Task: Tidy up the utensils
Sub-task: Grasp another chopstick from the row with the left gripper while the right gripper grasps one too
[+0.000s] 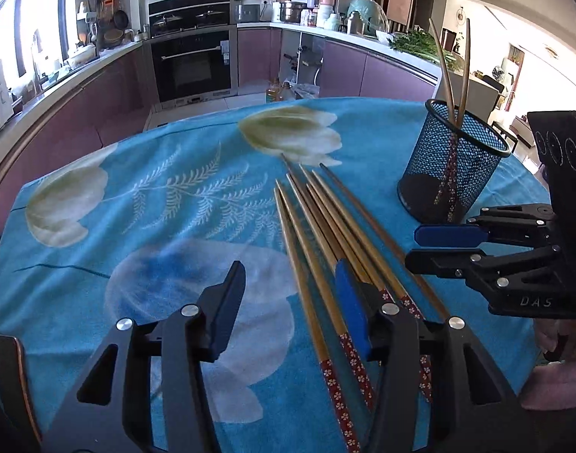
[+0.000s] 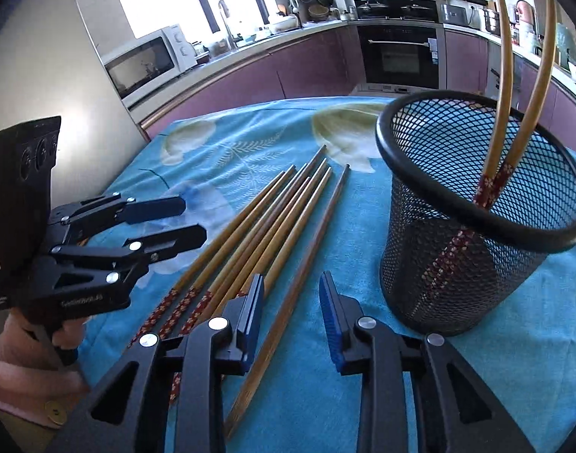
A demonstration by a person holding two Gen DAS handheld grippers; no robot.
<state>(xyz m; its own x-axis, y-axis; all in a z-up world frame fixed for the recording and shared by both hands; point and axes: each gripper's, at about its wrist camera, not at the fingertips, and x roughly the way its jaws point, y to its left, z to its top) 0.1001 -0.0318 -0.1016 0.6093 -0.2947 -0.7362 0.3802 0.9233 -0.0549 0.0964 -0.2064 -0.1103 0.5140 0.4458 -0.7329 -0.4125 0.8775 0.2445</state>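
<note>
The left gripper hangs over the blue flower-print cloth on the table, its jaws spread with nothing between them. Just beside it lies a bunch of long brown wooden chopsticks with red flowery ends, flat on the cloth. The right gripper has its jaws apart over one plain brown chopstick, not squeezing it. On the right stands a black wire-mesh cup, upright, with two chopsticks leaning inside.

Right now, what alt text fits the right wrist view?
Open right gripper over loose chopsticks on a blue floral cloth; a black mesh cup beside them holds two chopsticks. Left gripper at left.
</note>
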